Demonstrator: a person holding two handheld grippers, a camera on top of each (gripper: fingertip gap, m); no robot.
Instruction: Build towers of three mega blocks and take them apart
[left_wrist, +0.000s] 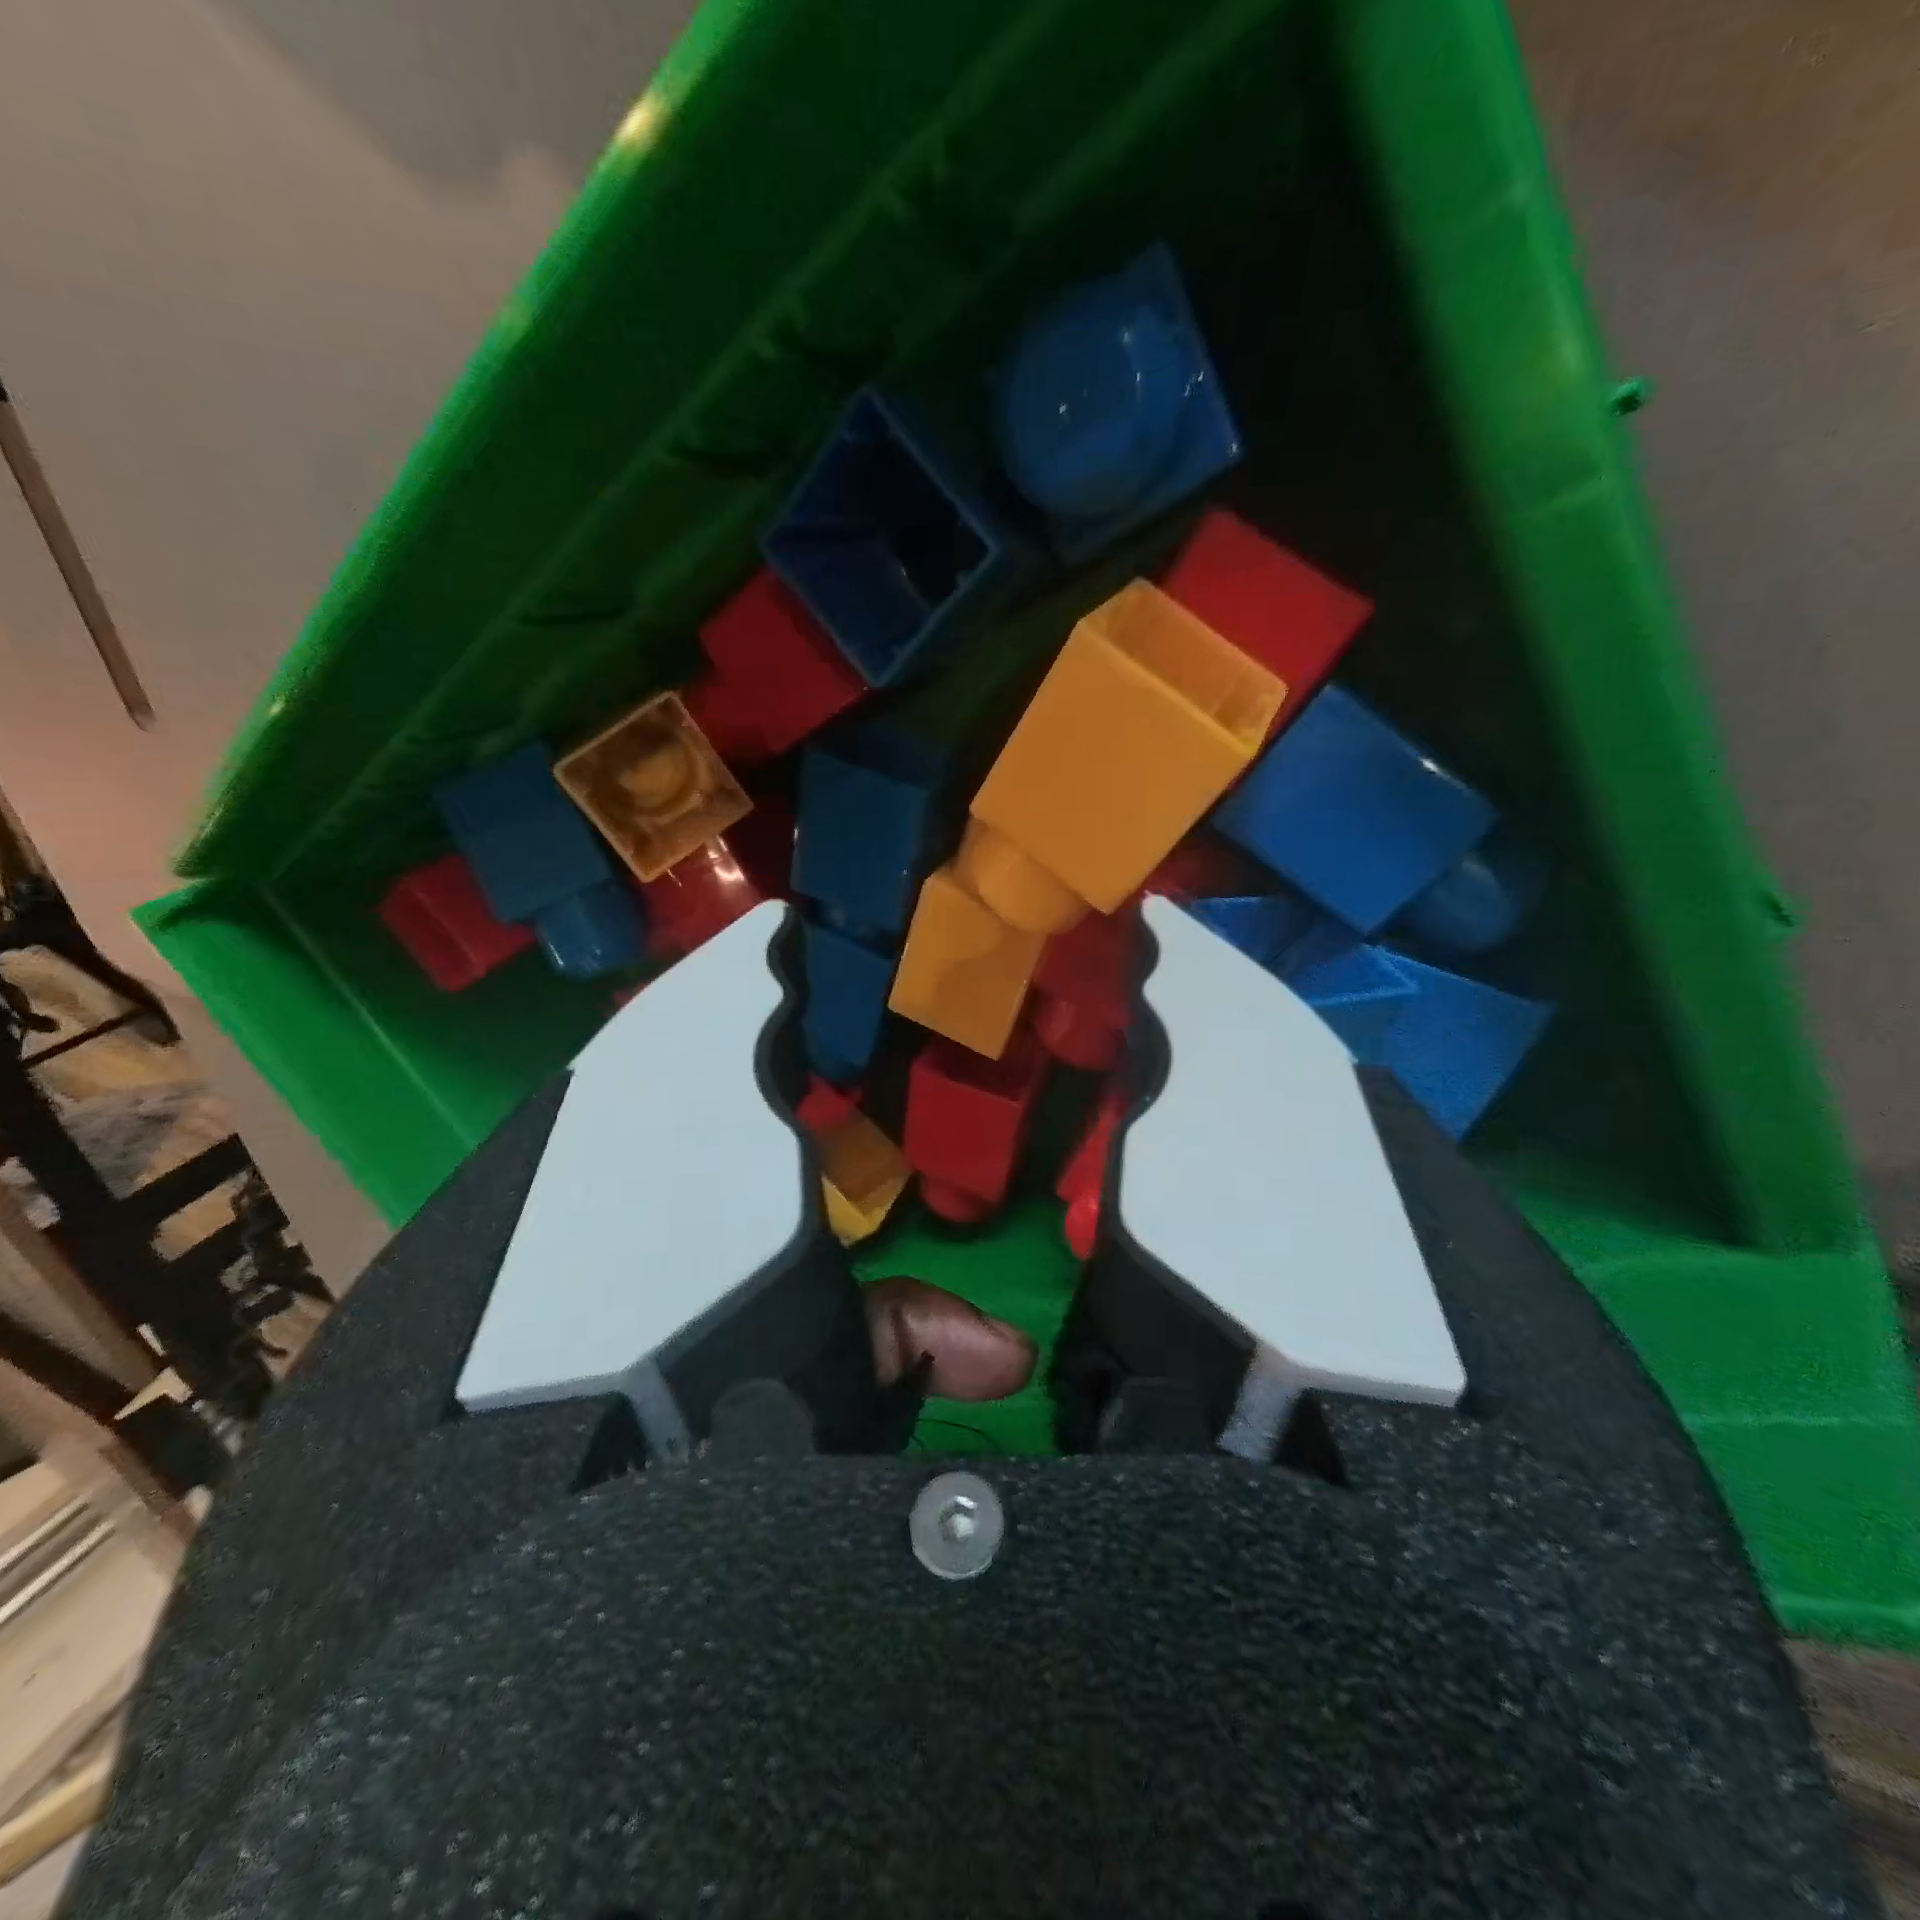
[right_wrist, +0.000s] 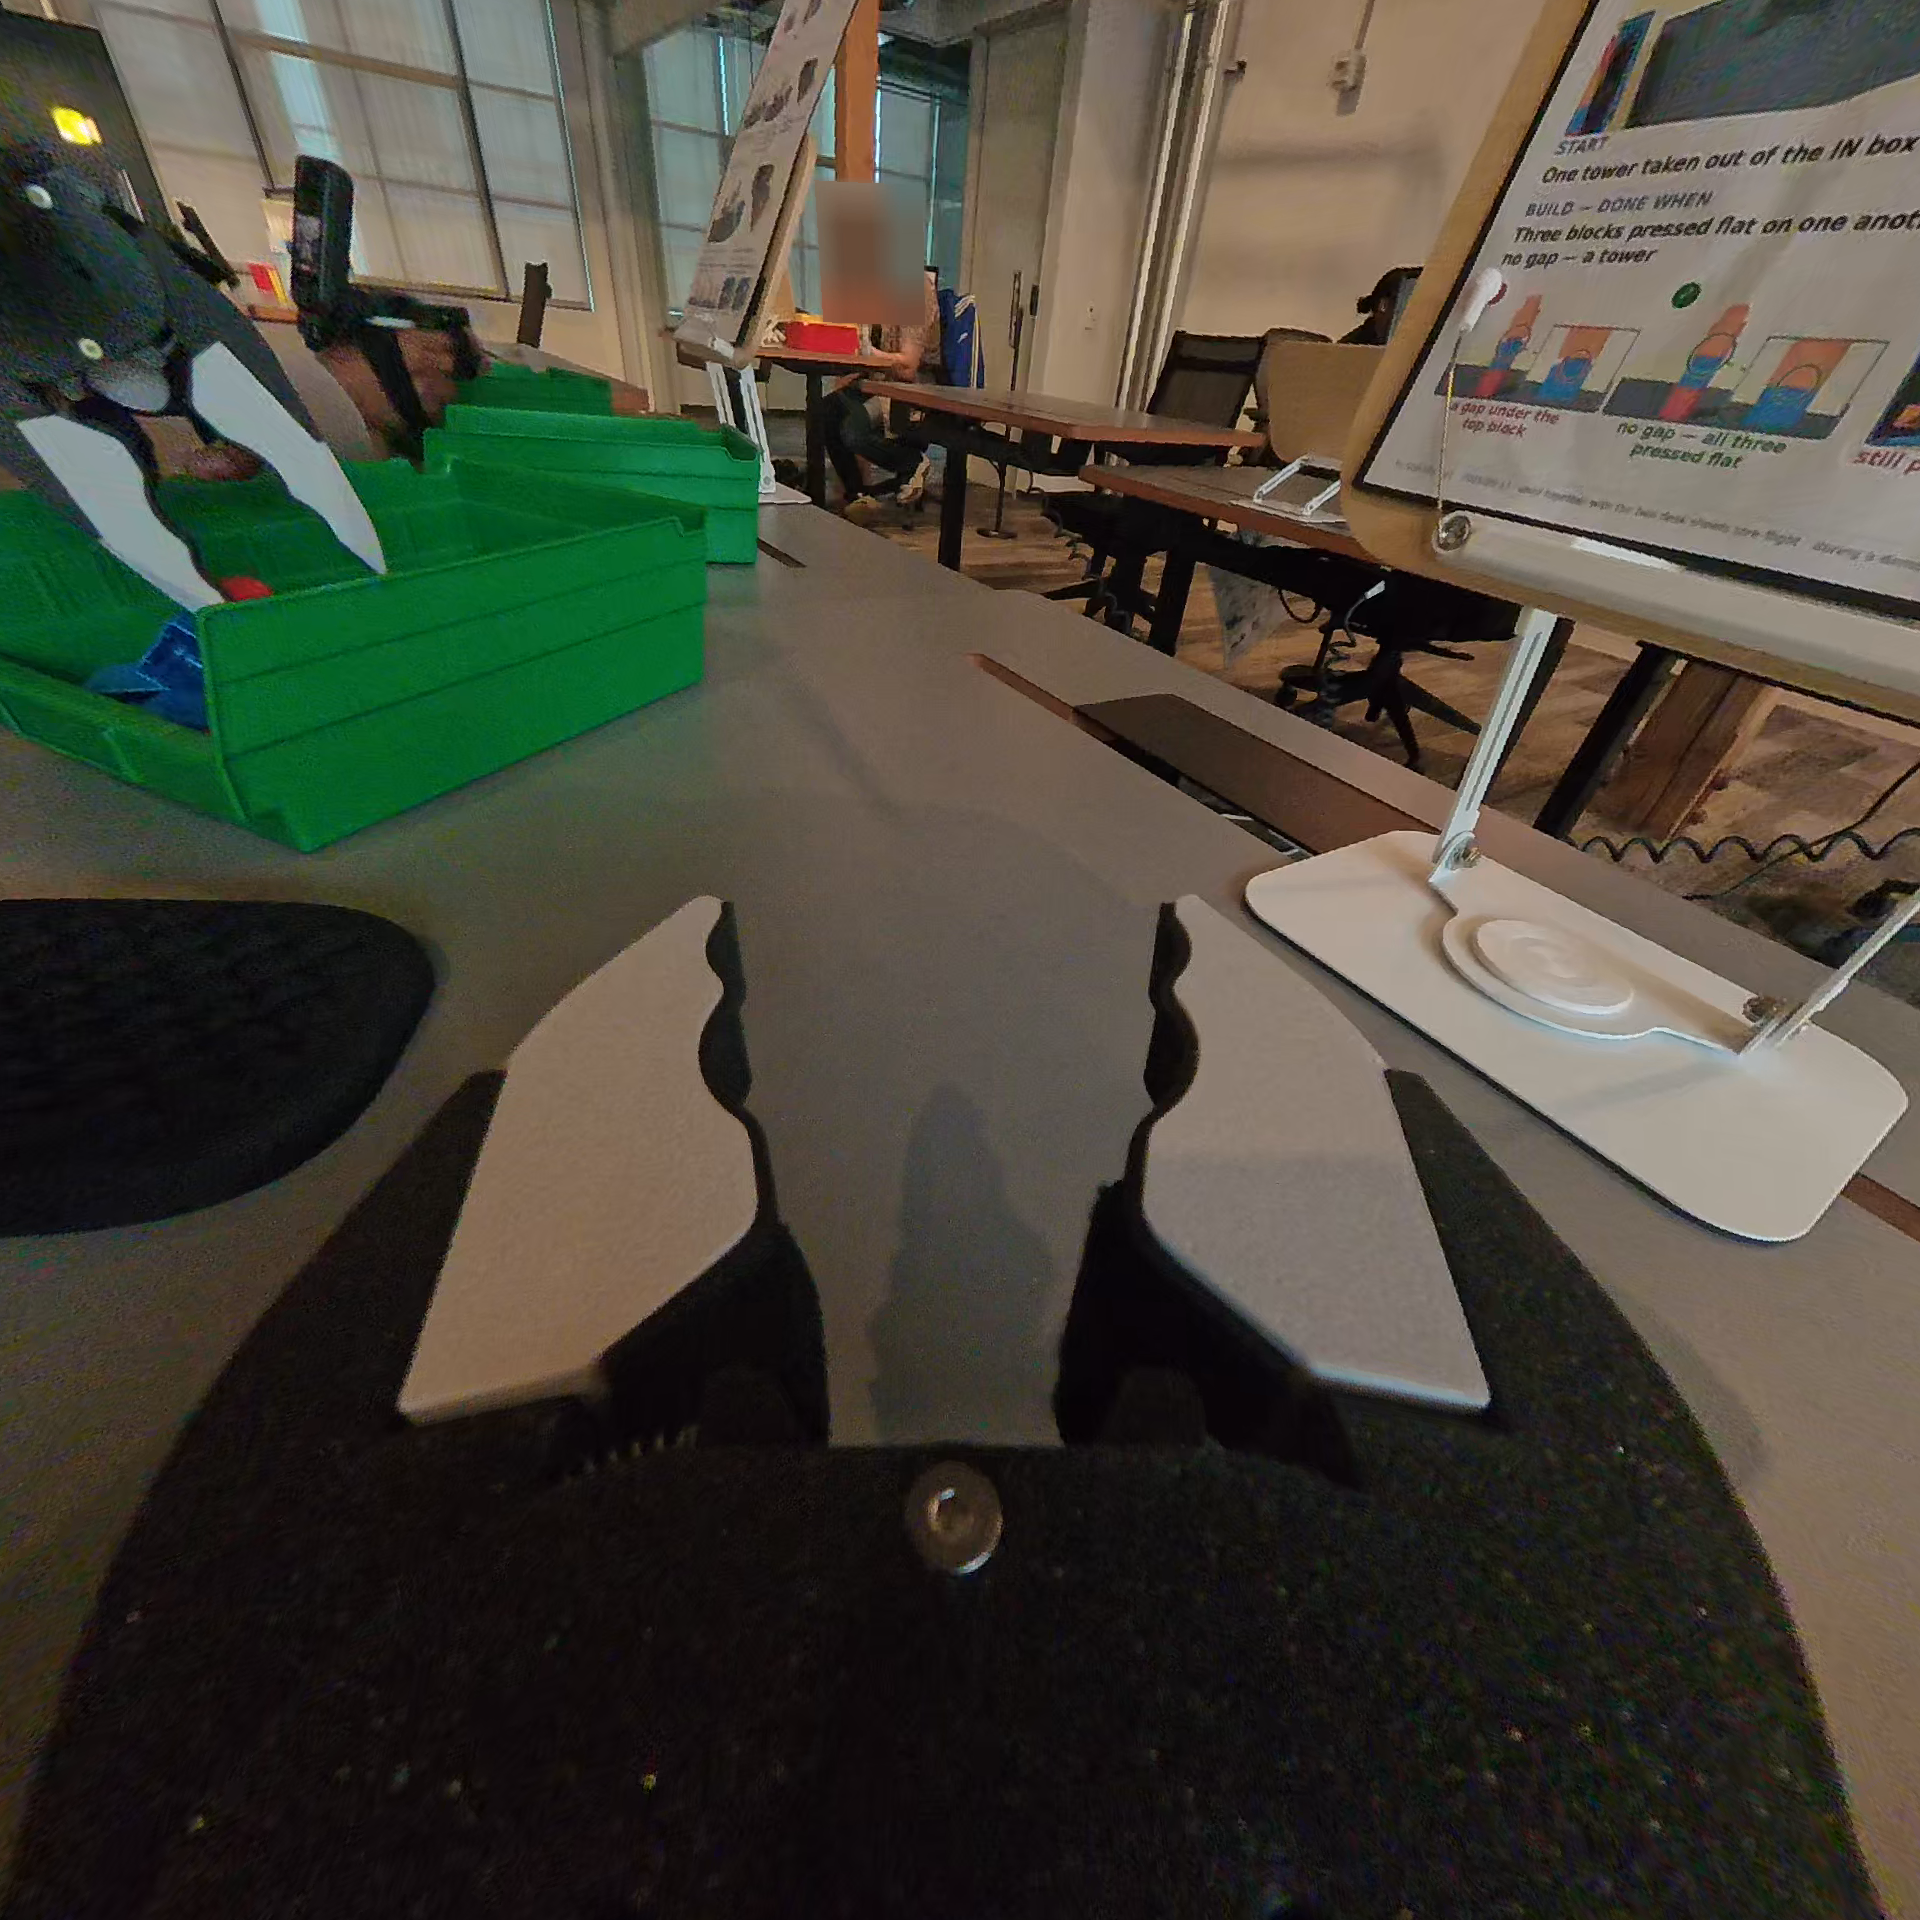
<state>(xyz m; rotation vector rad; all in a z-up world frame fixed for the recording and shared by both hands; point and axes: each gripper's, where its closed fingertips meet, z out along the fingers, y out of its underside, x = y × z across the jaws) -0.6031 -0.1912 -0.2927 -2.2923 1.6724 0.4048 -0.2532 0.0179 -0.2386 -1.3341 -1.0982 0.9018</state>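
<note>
My left gripper (left_wrist: 966, 920) is open and points down into a green bin (left_wrist: 582, 499) full of red, blue and yellow mega blocks. A yellow two-block stack (left_wrist: 1081, 800) lies just ahead of the fingertips, with a dark blue stack (left_wrist: 857, 894) to its left. Nothing is held between the jaws. My right gripper (right_wrist: 940, 914) is open and empty, low over the grey table (right_wrist: 914, 790). In the right wrist view the left gripper (right_wrist: 281, 561) shows at far left, dipping into the same green bin (right_wrist: 457, 665).
More green bins (right_wrist: 613, 457) stand behind the first. A black mat (right_wrist: 177, 1049) lies at left. A white stand (right_wrist: 1579, 1029) holding an instruction sheet (right_wrist: 1704, 281) stands at right. Desks, chairs and seated people are beyond the table. The tips of one gripper are about 40 centimetres away from the tips of the other. The dark blue stack (left_wrist: 857, 894) is about 5 centimetres from my left fingertips and 40 centimetres from my right.
</note>
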